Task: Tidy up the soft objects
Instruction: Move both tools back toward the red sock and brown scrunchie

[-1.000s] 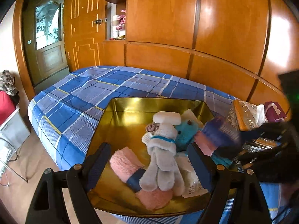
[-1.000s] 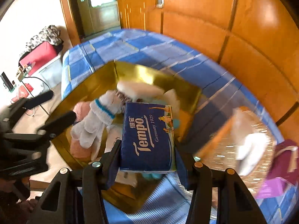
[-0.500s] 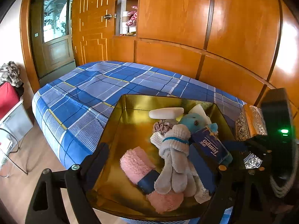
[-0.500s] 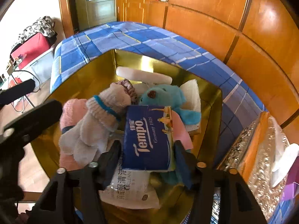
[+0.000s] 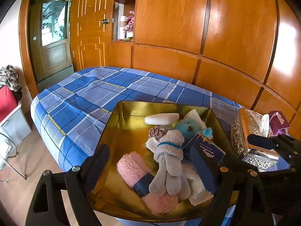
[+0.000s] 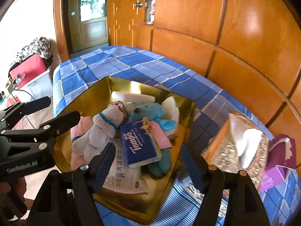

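A gold tray [image 5: 120, 120] [image 6: 97, 92] on the blue plaid bed holds soft things: a blue Tempo tissue pack [image 6: 140, 144] [image 5: 207, 148], a grey sock bundle [image 5: 169, 162] [image 6: 99, 133], a teal plush [image 5: 188, 127] [image 6: 148, 111], pink towels [image 5: 131, 167], a white wipes pack [image 6: 124, 175]. The tissue pack lies loose on the pile. My right gripper [image 6: 148, 162] is open and empty just above and behind it. My left gripper [image 5: 150, 165] is open over the tray's near edge; it also shows in the right wrist view [image 6: 56, 113].
A silver tissue box [image 5: 252, 137] [image 6: 237, 145] and a purple box [image 5: 278, 122] [image 6: 278, 158] stand right of the tray. The wooden panel wall [image 5: 188, 37] runs behind the bed. A red bin [image 5: 7, 101] stands on the floor at the left.
My right gripper carried the tissue pack down into the tray, then opened and drew back, leaving the pack on the pile. My left gripper stayed open over the tray.
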The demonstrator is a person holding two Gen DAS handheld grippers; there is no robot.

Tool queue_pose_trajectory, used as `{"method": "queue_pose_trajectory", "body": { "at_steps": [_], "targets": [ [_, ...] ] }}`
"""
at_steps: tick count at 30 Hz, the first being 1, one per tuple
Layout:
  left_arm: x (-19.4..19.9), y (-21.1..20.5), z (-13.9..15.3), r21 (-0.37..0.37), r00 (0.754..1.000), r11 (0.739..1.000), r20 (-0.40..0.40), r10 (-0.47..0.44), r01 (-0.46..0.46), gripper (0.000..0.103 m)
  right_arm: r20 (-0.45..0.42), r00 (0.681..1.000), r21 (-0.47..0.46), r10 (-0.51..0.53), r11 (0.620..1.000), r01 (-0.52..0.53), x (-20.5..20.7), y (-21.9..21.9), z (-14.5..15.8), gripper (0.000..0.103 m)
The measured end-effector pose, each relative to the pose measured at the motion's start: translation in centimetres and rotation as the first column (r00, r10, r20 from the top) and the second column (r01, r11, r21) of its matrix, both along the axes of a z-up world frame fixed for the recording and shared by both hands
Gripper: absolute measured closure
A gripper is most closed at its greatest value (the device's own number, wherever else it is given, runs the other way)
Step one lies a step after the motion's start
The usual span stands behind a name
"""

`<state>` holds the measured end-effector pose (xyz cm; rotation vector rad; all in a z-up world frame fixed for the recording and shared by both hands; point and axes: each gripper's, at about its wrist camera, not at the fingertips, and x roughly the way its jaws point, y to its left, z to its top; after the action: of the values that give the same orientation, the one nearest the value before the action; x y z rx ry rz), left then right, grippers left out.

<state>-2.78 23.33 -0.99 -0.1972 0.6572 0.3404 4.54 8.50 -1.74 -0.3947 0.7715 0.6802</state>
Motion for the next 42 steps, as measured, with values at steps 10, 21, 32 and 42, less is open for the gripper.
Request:
{"method": "queue_pose_trajectory", "body": {
  "at_steps": [10,21,32,42],
  "targets": [
    [-0.3,-2.3,0.6,0.027,0.997,0.997,0.014,-0.071,0.071,0.015,0.085,0.989,0.099,-0.125,0.988,0.117,-0.5,-7.2,3.3,0.03],
    [-0.3,-6.6,1.2,0.064,0.977,0.975,0.014,-0.214,0.213,0.015,0.102,0.878,0.145,-0.467,0.88,0.451,3.1,-21.1,5.3,0.03],
    [0.5,-12.6,1.5,0.107,0.919,0.913,-0.017,-0.395,0.394,0.015,0.033,0.535,0.182,-0.844,0.532,0.827,5.1,-38.9,4.2,0.03],
    [1.5,-19.2,2.2,0.131,0.809,0.799,-0.037,-0.587,0.586,0.015,-0.201,0.247,0.238,-0.948,0.198,0.951,3.1,-51.9,1.3,0.03]
  ]
}}
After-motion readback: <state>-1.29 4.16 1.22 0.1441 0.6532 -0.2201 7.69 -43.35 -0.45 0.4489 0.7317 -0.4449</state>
